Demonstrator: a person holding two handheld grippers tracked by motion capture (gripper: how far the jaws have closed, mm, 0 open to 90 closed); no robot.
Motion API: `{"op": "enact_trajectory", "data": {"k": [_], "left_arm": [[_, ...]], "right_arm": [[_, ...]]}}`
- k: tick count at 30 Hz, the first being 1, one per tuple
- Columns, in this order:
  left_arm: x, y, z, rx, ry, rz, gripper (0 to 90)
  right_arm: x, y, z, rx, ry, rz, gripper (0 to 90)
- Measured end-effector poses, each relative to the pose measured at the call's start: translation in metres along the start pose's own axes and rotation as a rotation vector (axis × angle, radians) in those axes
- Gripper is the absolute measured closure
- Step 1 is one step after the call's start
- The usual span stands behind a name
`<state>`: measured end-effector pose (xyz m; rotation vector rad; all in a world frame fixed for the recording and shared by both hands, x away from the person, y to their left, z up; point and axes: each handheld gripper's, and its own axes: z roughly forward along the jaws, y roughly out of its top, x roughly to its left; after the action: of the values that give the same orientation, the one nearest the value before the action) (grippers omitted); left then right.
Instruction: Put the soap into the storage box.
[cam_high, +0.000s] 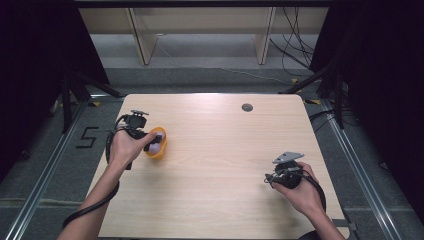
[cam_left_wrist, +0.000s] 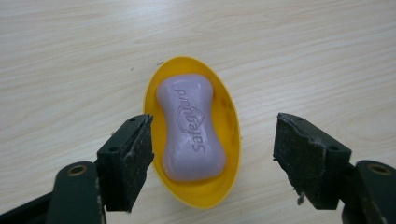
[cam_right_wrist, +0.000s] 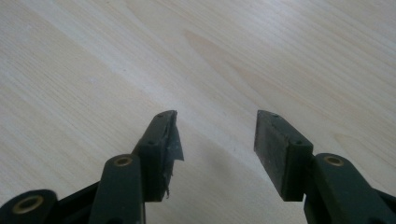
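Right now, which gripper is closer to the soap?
Left. The left gripper hangs open just above the soap in its yellow dish; the right gripper is far across the table.

A pale wooden bench (cam_left_wrist: 70, 56) with fine straight grain and a smooth, matt finish. On it sits a glossy yellow plastic soap dish (cam_left_wrist: 231, 126) holding a lilac bar of soap (cam_left_wrist: 190, 128), waxy and smooth, with raised lettering. The left claw (cam_left_wrist: 212, 158) has matt black plastic jaws faced with rough, frayed black pads; the right claw (cam_right_wrist: 215, 140) looks alike.
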<state>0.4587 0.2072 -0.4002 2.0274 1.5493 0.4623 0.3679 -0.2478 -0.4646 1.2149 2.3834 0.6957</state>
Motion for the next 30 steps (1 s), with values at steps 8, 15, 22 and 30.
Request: {"op": "enact_trajectory", "data": {"k": [8, 15, 22, 30], "left_arm": [[0.002, -0.027, -0.021, -0.052, -0.014, 0.024, 27.4], [0.009, -0.049, -0.031, -0.107, -0.022, 0.049, 27.4], [0.013, -0.068, -0.036, -0.146, -0.017, 0.078, 27.2], [0.013, -0.092, -0.037, -0.166, -0.019, 0.104, 26.9]], "right_arm": [[0.000, 0.000, 0.000, -0.003, -0.001, 0.000, 49.3], [0.001, 0.001, 0.000, -0.006, -0.004, 0.000, 49.3], [0.000, 0.001, 0.000, -0.009, -0.005, 0.001, 49.2], [0.000, 0.001, -0.001, -0.010, -0.007, 0.001, 49.1]]}}
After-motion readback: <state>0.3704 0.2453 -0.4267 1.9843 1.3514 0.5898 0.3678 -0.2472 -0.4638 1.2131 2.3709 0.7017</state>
